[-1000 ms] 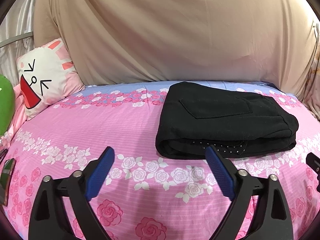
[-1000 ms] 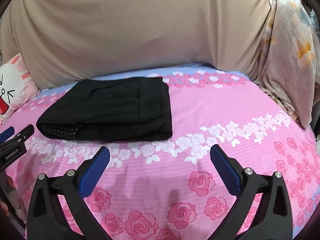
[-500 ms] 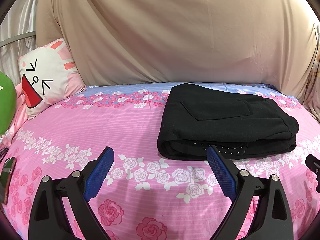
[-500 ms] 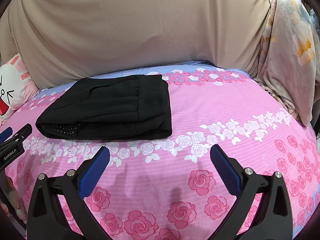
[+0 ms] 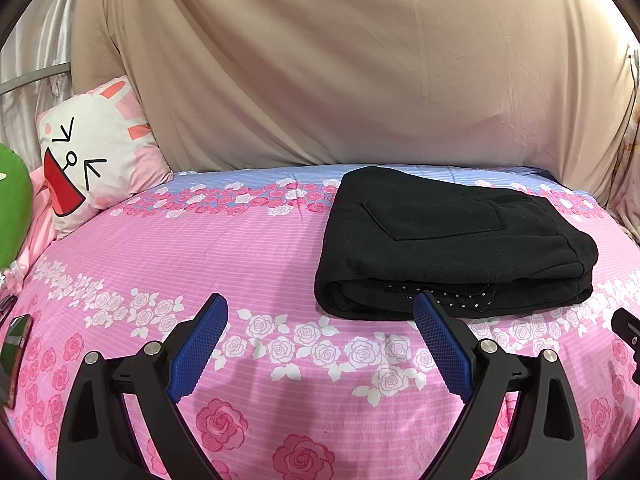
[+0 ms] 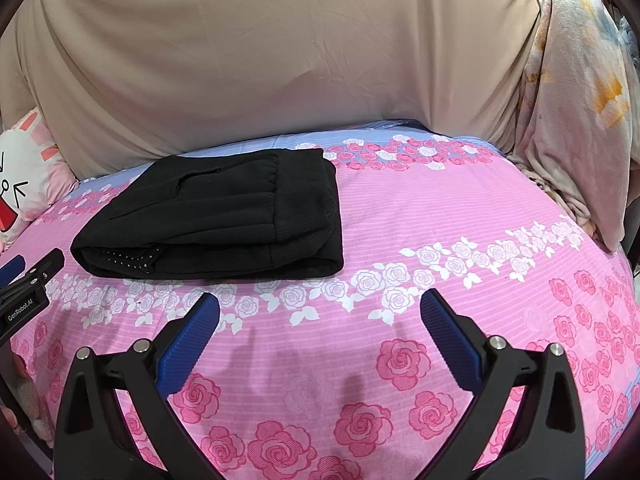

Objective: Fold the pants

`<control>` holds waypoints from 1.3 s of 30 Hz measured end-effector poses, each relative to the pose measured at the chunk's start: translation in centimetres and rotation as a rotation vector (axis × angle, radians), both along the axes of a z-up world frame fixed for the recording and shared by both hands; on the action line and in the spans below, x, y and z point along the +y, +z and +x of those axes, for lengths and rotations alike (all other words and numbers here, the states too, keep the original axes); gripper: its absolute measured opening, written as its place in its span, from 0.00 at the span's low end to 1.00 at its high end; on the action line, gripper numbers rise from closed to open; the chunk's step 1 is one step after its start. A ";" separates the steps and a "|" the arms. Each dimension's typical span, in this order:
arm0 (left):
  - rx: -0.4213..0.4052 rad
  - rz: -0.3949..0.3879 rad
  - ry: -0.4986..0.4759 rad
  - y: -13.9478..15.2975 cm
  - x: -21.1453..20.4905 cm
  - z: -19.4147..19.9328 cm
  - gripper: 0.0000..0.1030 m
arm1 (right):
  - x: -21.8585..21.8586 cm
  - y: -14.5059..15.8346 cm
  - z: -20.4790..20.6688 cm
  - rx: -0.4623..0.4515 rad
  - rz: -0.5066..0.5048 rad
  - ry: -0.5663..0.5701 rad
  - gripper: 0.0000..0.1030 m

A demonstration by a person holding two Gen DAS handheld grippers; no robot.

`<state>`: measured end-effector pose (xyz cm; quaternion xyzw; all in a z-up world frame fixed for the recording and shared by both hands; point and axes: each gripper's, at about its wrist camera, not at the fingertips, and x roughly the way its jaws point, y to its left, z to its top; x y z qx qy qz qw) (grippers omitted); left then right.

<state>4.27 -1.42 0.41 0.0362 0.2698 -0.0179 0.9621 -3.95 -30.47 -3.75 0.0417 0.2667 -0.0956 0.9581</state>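
Note:
The black pants (image 5: 448,244) lie folded into a thick rectangle on the pink rose-print bed sheet (image 5: 200,264); a back pocket faces up and a dotted lining shows at the near edge. They also show in the right wrist view (image 6: 224,220). My left gripper (image 5: 320,316) is open and empty, hovering just in front of the pants' near left corner. My right gripper (image 6: 320,312) is open and empty, in front of the pants' right end. Neither touches the pants.
A white and pink bunny cushion (image 5: 92,160) and a green plush (image 5: 12,208) sit at the left. A beige sheet (image 5: 340,72) hangs behind the bed. A floral blanket (image 6: 580,100) drapes at the right. A phone-like object (image 5: 14,352) lies at the near left edge.
Both grippers have drifted slightly; the view of the pants shifts a little. The pants have not moved and both grippers stay open.

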 end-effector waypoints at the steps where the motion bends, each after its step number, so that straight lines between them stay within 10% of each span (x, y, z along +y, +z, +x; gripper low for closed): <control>1: 0.000 0.000 0.000 0.0 0.0 0.0 0.89 | 0.0 0.0 0.0 0.000 0.000 0.000 0.95; 31: 0.003 0.035 0.057 0.1 0.0 -0.4 0.89 | 0.0 -0.1 0.1 0.003 0.002 -0.001 0.95; 39: 0.039 -0.072 0.003 0.1 0.7 -0.6 0.89 | 0.0 -0.1 0.1 0.004 0.002 0.000 0.95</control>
